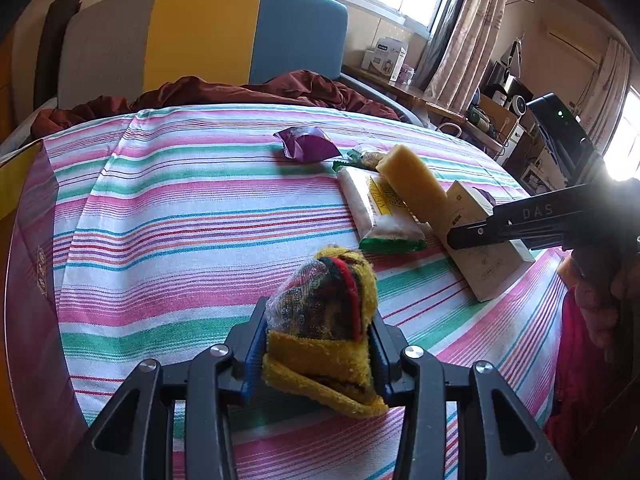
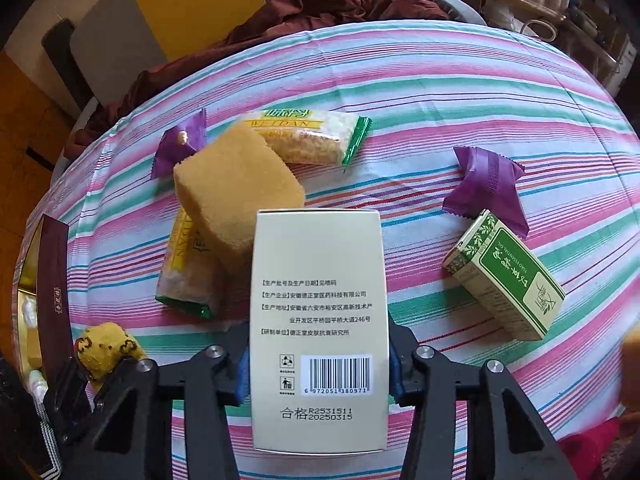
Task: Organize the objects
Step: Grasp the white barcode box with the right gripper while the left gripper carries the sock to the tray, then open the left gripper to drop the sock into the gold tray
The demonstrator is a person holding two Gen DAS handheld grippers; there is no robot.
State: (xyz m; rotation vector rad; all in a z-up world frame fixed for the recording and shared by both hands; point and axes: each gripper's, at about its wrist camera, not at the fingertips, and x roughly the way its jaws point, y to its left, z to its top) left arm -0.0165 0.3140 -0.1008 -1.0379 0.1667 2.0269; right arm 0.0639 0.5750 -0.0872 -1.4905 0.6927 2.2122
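Note:
My left gripper (image 1: 318, 332) is shut on a yellow folded cloth in clear wrap (image 1: 324, 320), held just above the striped bedspread (image 1: 180, 208). It also shows in the right wrist view (image 2: 106, 348) at lower left. My right gripper (image 2: 318, 356) is shut on a cream carton with a barcode (image 2: 320, 312); the carton also shows in the left wrist view (image 1: 480, 240). A yellow sponge (image 2: 236, 196) leans on two snack packs (image 2: 308, 136) (image 2: 188, 272). Two purple wrappers (image 2: 180, 146) (image 2: 486, 188) and a green-and-cream box (image 2: 508, 276) lie on the bedspread.
An open maroon and gold box (image 2: 44, 280) sits at the left edge; it shows in the left wrist view (image 1: 28, 240). A maroon blanket (image 1: 224, 92) lies bunched at the headboard. A cluttered desk (image 1: 480, 112) stands at right.

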